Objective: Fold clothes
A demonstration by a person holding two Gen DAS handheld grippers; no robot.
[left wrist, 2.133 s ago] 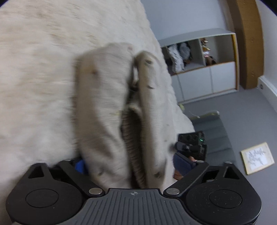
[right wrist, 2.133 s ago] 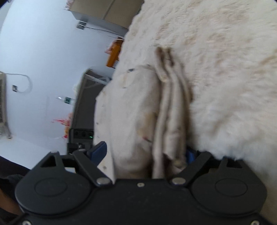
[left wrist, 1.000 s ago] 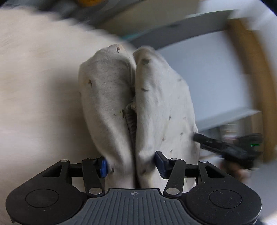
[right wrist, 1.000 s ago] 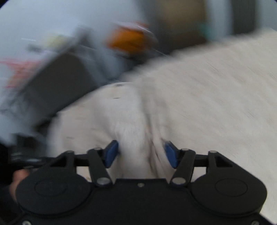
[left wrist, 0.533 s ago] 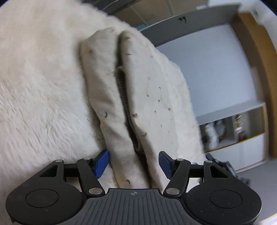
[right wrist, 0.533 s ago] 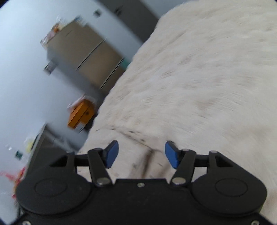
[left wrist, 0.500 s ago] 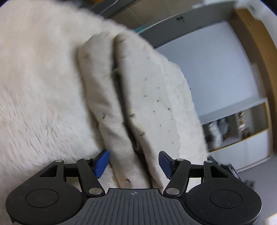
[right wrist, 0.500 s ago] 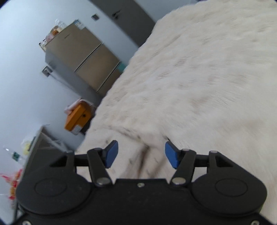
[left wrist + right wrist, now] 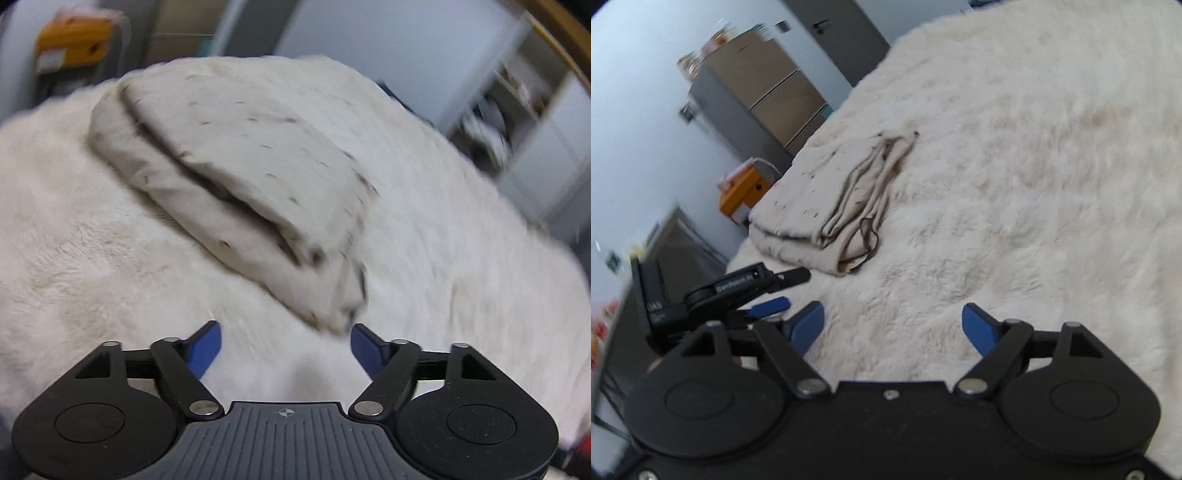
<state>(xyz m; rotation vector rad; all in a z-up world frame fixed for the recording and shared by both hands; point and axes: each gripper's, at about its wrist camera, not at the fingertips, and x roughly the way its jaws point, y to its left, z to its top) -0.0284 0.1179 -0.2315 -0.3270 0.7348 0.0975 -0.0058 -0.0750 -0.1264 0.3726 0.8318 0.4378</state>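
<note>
Fleece blanket (image 9: 1034,184) bears the folded garment (image 9: 827,206); both the left gripper (image 9: 286,345) and right gripper (image 9: 893,325) gape, fridge (image 9: 764,99) behind.

Soft, even, cool daylight fills both views, with faint shadows and no glare. The left view is motion-smeared, worst on the shelf (image 9: 517,122) and the garment (image 9: 258,177). Fisheye bending curves the fridge (image 9: 764,96); edges blur.

Folded garment (image 9: 827,206) on fluffy blanket (image 9: 1034,184)
</note>
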